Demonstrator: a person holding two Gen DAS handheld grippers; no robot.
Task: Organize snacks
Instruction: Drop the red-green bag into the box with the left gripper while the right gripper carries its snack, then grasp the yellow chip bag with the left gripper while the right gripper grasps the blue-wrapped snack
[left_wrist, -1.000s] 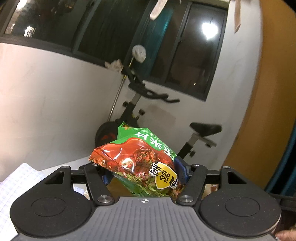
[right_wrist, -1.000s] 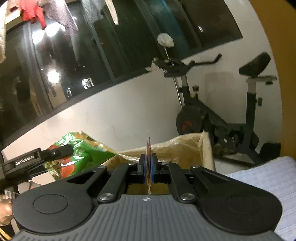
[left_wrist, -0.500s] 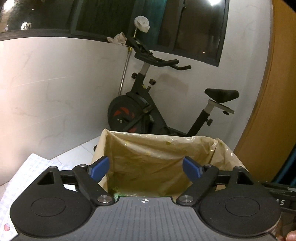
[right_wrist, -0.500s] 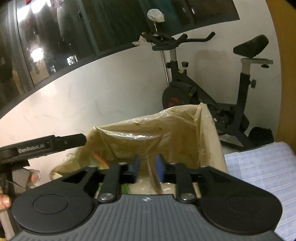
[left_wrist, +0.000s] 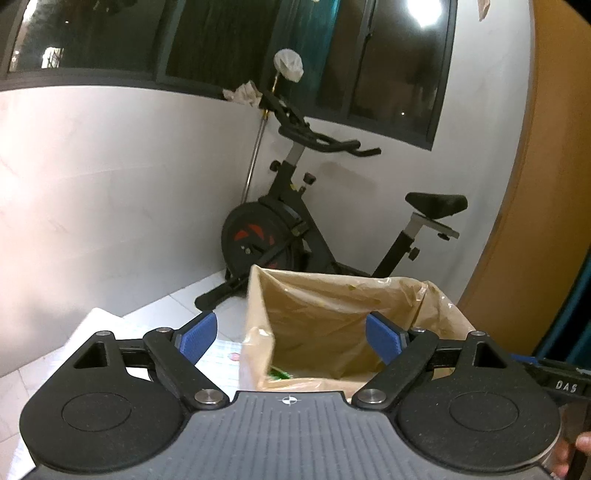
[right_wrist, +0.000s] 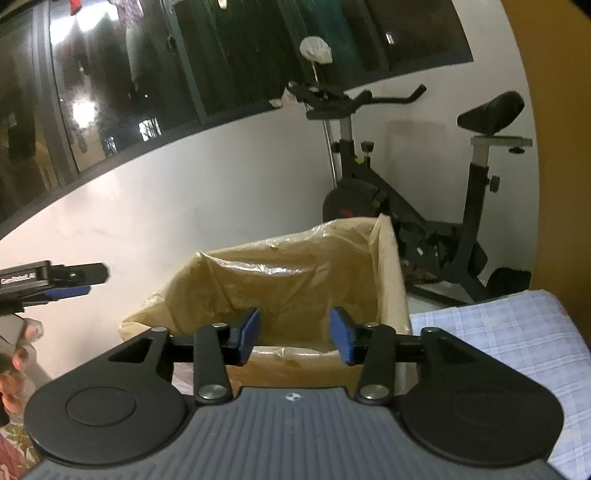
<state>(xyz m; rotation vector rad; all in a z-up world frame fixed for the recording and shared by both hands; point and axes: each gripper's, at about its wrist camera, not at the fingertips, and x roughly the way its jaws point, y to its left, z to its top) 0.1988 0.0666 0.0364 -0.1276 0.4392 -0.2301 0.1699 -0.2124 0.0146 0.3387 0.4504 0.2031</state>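
Note:
A bin lined with a tan plastic bag (left_wrist: 332, 314) stands just ahead of both grippers; it also shows in the right wrist view (right_wrist: 288, 273). A sliver of the green snack packet (left_wrist: 279, 374) shows inside it, near its front. My left gripper (left_wrist: 291, 336) is open and empty above the bin's near rim. My right gripper (right_wrist: 295, 334) is open and empty over the bin's front edge. The left gripper also shows in the right wrist view (right_wrist: 55, 282) at the far left.
A black exercise bike (left_wrist: 295, 229) stands behind the bin against the white wall. A checked white cloth (right_wrist: 509, 343) covers the surface to the right of the bin. An orange panel (left_wrist: 546, 184) is at the right.
My left gripper opened and let the green and red snack packet drop into the bin. My right gripper opened and released its thin packet. Both have since drawn back slightly.

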